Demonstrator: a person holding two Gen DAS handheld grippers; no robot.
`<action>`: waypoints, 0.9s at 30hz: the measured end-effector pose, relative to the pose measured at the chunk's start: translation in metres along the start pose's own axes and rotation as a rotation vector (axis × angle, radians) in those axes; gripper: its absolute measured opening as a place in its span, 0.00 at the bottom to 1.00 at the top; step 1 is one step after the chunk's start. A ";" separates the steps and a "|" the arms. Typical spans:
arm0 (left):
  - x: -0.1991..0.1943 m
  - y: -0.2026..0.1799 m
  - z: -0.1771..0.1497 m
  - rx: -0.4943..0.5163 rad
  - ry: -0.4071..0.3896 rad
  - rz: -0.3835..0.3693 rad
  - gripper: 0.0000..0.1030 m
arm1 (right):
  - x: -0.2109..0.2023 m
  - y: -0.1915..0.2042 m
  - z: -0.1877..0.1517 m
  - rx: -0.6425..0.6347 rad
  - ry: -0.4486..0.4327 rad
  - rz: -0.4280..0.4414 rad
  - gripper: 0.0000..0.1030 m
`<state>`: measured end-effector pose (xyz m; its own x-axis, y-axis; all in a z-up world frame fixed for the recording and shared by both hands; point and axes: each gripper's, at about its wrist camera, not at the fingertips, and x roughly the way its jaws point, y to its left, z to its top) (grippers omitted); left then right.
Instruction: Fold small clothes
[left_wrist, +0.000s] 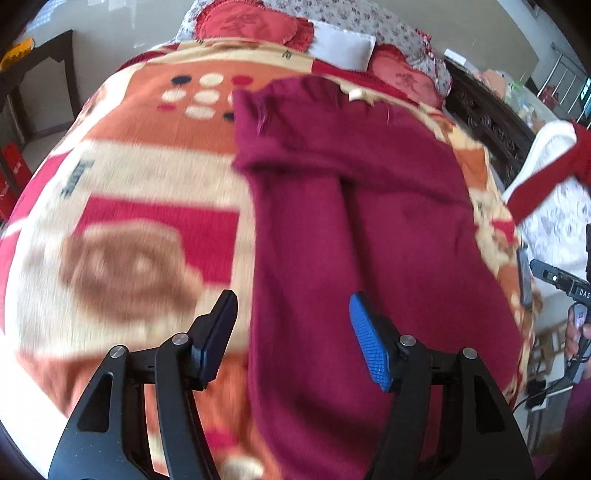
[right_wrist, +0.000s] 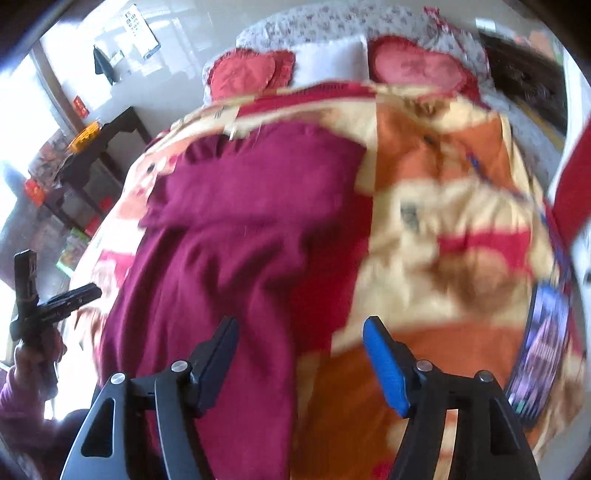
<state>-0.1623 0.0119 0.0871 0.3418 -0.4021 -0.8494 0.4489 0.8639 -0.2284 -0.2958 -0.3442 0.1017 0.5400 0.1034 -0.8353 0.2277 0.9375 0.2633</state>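
Maroon garment, spread on blanket, ahead of my fingers. Left gripper: spread apart, empty. Right gripper: spread apart, empty.

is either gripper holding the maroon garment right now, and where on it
Nothing is held. The left gripper and the right gripper are both open above the maroon garment, which lies flat on the patterned blanket.
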 end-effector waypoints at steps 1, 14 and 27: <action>-0.001 0.001 -0.010 -0.001 0.020 0.001 0.62 | 0.002 -0.001 -0.013 0.005 0.015 0.013 0.65; -0.003 0.019 -0.076 -0.099 0.178 -0.071 0.62 | 0.022 -0.003 -0.093 0.089 0.067 0.185 0.65; 0.021 0.012 -0.091 -0.151 0.290 -0.202 0.61 | 0.029 0.013 -0.098 0.047 0.077 0.220 0.65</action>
<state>-0.2251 0.0413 0.0231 0.0013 -0.4848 -0.8746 0.3488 0.8199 -0.4540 -0.3564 -0.2962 0.0334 0.5181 0.3298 -0.7892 0.1502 0.8732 0.4635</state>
